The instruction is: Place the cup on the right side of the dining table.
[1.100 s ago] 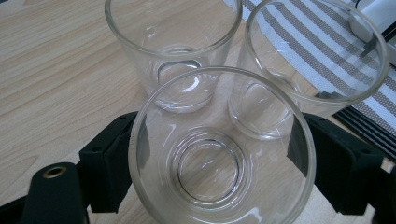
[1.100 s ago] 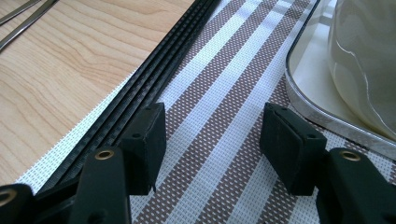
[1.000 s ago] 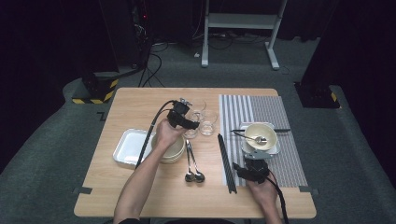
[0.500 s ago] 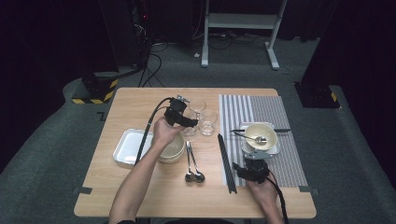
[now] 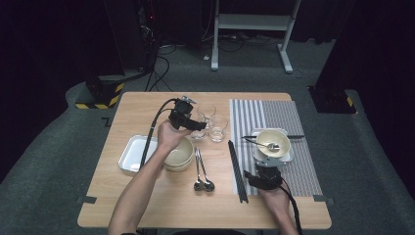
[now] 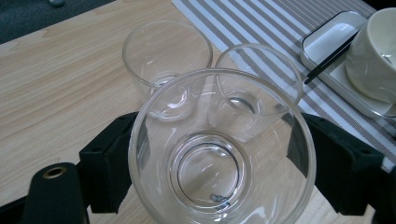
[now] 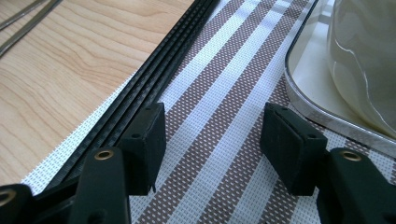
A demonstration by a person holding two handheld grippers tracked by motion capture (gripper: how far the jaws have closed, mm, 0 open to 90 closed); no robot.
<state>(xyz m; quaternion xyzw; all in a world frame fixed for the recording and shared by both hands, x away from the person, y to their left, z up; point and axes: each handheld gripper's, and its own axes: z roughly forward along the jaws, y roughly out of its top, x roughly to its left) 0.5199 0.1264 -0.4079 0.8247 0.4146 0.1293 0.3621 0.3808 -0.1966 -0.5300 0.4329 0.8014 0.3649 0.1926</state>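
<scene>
At the table (image 5: pixel 147 205), my left gripper (image 6: pixel 210 154) clamps a clear drinking glass (image 6: pixel 219 154), both pads pressed to its sides, raised above two more glasses (image 6: pixel 166 65) standing side by side beside the striped placemat (image 6: pixel 261 28). My right gripper (image 7: pixel 212 135) rests with its jaws apart and nothing between them, over the placemat, black chopsticks (image 7: pixel 154 74) just beside one pad. No readable writing appears on any item.

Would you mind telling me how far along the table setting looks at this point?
Done: the cream bowl with a spoon sits on its white tray on the striped placemat. In hand: the left gripper grips a clear drinking glass; the right gripper rests open. Left: two clear glasses, two metal spoons, stacked bowls.
</scene>
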